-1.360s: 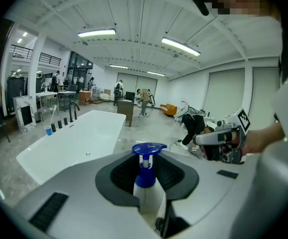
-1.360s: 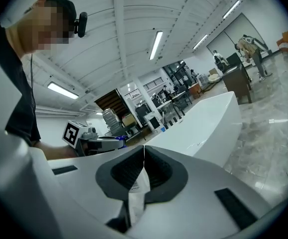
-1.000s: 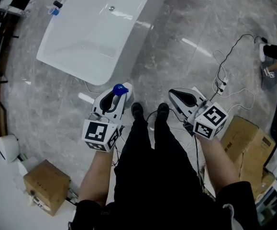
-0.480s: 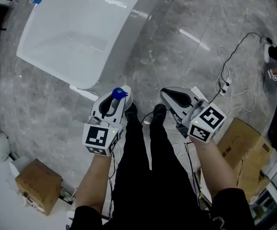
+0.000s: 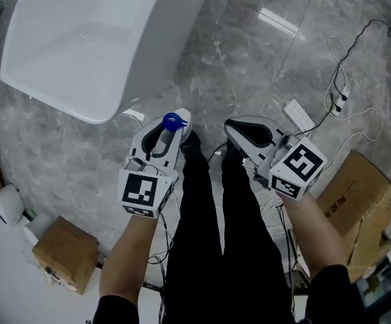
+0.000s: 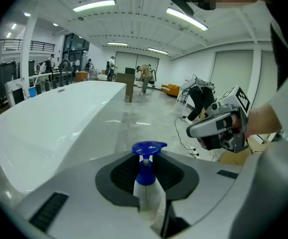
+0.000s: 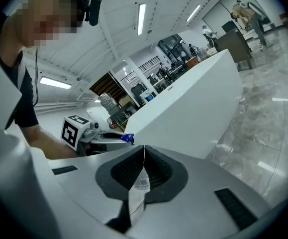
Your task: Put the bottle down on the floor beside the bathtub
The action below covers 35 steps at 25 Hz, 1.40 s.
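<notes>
The left gripper is clamped on the bottle, its dark pads pressing the pale body from both sides. The bottle's long axis runs along the jaws, and its blue pump cap sticks out past the tips. In the head view the cap points away from the person, toward the rounded near end of the white bathtub. The bottle is held over the grey marbled floor, just off that end of the tub and beside the person's left shoe. No brand or writing can be made out on the bottle. The right gripper has its jaws pressed together with nothing gripped. A small white sticker on the inner face carries print too fine to read. Each gripper bears a cube with black-and-white square markers, the left cube and the right cube. A white power strip with cables lies on the floor to the right. One cardboard box sits at lower left and another at the right, its print illegible.
</notes>
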Each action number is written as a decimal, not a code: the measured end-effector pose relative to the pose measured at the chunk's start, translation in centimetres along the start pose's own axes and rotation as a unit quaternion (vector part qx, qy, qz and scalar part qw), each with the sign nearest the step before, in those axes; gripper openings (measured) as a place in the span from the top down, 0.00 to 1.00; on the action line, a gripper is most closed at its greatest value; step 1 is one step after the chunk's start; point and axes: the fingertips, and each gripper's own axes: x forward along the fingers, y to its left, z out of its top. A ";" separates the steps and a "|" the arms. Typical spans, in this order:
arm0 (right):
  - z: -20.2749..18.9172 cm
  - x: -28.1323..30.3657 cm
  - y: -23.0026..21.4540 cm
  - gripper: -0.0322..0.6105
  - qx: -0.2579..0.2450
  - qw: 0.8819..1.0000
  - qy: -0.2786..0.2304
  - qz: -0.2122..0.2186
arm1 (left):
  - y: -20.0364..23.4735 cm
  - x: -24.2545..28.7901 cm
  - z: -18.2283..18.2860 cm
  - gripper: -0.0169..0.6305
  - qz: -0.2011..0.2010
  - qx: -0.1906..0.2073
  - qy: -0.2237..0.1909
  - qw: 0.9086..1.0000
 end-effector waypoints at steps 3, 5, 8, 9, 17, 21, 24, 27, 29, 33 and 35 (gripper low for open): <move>-3.1 1.2 -2.6 0.91 0.010 1.000 0.012 -0.004 | 0.5 3.1 -2.5 0.83 -0.001 0.009 0.005 1.000; -5.0 2.0 -4.3 0.91 0.014 1.000 0.026 -0.009 | 1.0 5.0 -4.1 0.83 0.002 -0.002 0.001 1.000; -7.1 2.9 -6.0 0.91 0.019 0.999 0.044 -0.007 | 1.9 7.4 -6.1 0.83 0.005 -0.019 -0.001 1.000; -7.5 3.1 -6.5 0.91 0.020 0.999 0.048 -0.006 | 2.2 8.2 -6.7 0.83 0.006 -0.021 0.000 1.000; -9.9 3.8 -10.9 0.91 0.020 0.998 0.055 -0.027 | 2.5 13.2 -11.1 0.83 -0.017 -0.040 0.034 0.998; -10.5 5.4 -13.8 0.91 0.020 0.998 0.044 -0.046 | 3.0 16.1 -12.2 0.83 -0.030 0.001 0.053 0.998; -10.6 6.3 -16.5 0.91 0.030 0.996 0.018 -0.080 | 3.4 18.0 -13.1 0.83 -0.035 0.004 0.059 0.998; -8.9 5.6 -19.4 0.91 0.082 0.984 -0.069 -0.142 | 3.8 18.7 -13.6 0.83 -0.028 -0.009 0.058 0.998; -8.1 5.7 -20.6 0.91 0.107 0.972 -0.117 -0.176 | 4.7 19.5 -14.0 0.83 -0.025 -0.012 0.055 0.998; -10.2 8.7 -20.8 0.91 0.110 0.969 -0.125 -0.185 | 6.3 21.9 -16.4 0.82 -0.015 -0.008 0.063 0.998; -12.7 10.7 -20.4 0.91 0.098 0.975 -0.110 -0.165 | 6.3 23.2 -17.7 0.82 -0.029 0.007 0.065 0.997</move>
